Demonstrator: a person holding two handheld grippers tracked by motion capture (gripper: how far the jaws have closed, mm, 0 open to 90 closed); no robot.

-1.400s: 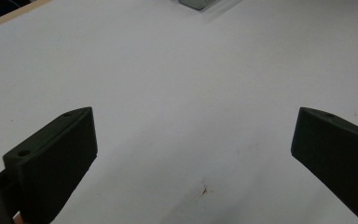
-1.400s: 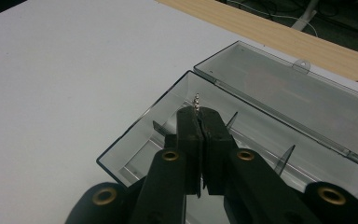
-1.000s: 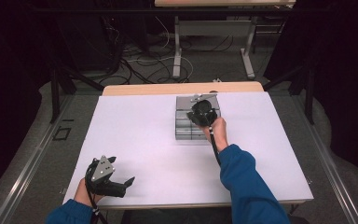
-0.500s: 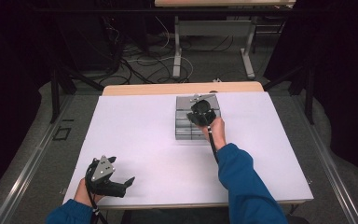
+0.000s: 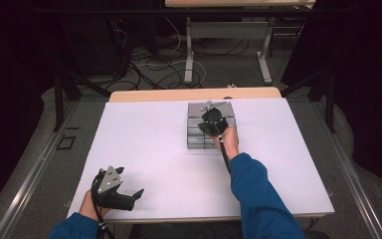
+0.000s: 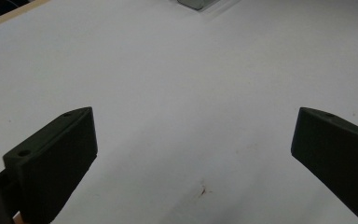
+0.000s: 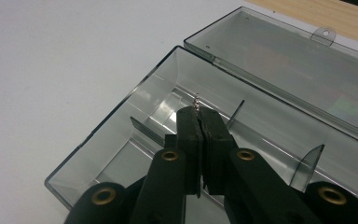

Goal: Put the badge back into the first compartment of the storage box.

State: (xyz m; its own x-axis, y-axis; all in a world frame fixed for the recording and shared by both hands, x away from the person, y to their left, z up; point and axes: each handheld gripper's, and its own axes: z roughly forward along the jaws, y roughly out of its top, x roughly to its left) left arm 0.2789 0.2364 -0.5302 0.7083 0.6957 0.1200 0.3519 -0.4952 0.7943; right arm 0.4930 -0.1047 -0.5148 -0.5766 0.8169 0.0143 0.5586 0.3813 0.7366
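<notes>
A clear grey plastic compartment box (image 7: 121, 140) lies open on the white table, its hinged lid (image 7: 289, 60) laid back beyond it. In the high view the box (image 5: 196, 142) sits at the table's far middle. My right gripper (image 7: 199, 112) hangs over the box's middle compartment, shut on a tiny silvery metal piece (image 7: 196, 100) that pokes out past its tips. In the high view the right gripper (image 5: 210, 124) is over the box, held by a hand in a blue sleeve. My left gripper (image 5: 131, 181) rests near the front left edge, its jaws wide open (image 6: 193, 149) over bare table.
Thin dividers (image 7: 307, 163) stand up inside the box. A corner of the box (image 6: 198, 3) peeks in at the top of the left gripper view. The white table top (image 5: 149, 144) ends in a wooden strip (image 5: 179, 94) at the back; cables and table legs lie on the floor beyond.
The right gripper has sunk a little toward the box with the metal piece still in its tips. The left gripper has stayed put.
</notes>
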